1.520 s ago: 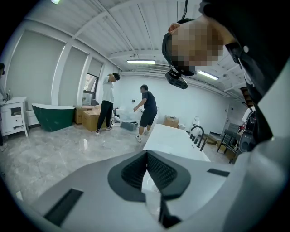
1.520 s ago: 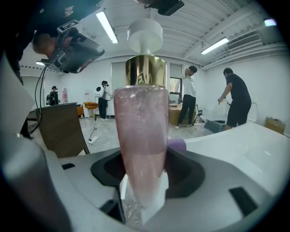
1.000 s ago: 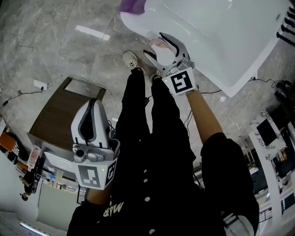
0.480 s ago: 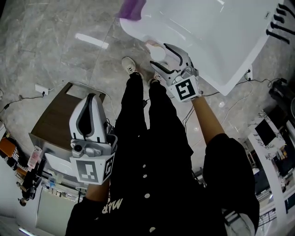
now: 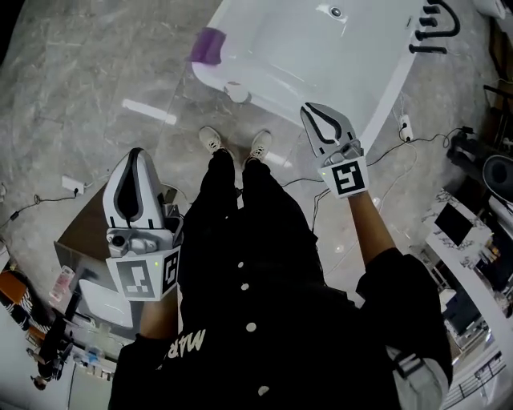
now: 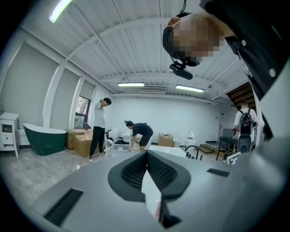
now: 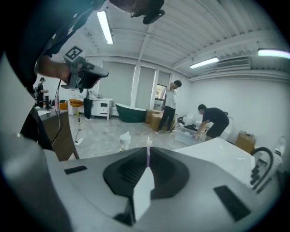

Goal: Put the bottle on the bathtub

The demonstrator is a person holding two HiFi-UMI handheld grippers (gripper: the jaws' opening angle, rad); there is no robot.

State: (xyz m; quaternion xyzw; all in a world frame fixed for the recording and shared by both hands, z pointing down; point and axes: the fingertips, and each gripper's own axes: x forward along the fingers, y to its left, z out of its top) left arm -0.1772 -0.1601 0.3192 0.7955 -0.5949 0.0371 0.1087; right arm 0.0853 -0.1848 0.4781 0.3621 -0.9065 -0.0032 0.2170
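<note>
A grey marbled floor fills the head view, and the white bathtub lies slantwise across the top of it, with a black tap at its far rim and a purple item at its near end. The person, dressed in black, stands just before the tub, pale shoes on the floor close to its side. A brown-topped cabinet stands at the person's left. The left claw is held above that cabinet, clenched, with its pads meeting at the tips and nothing between them. The right claw is held over the tub's near side, apart from the bottle. Its jaws have just been closing and are now pressed together on nothing, only a thin slit showing between the pads. The bottle, small and white, sits on the bathtub's near rim, just beside the purple item, with neither claw touching it.
</note>
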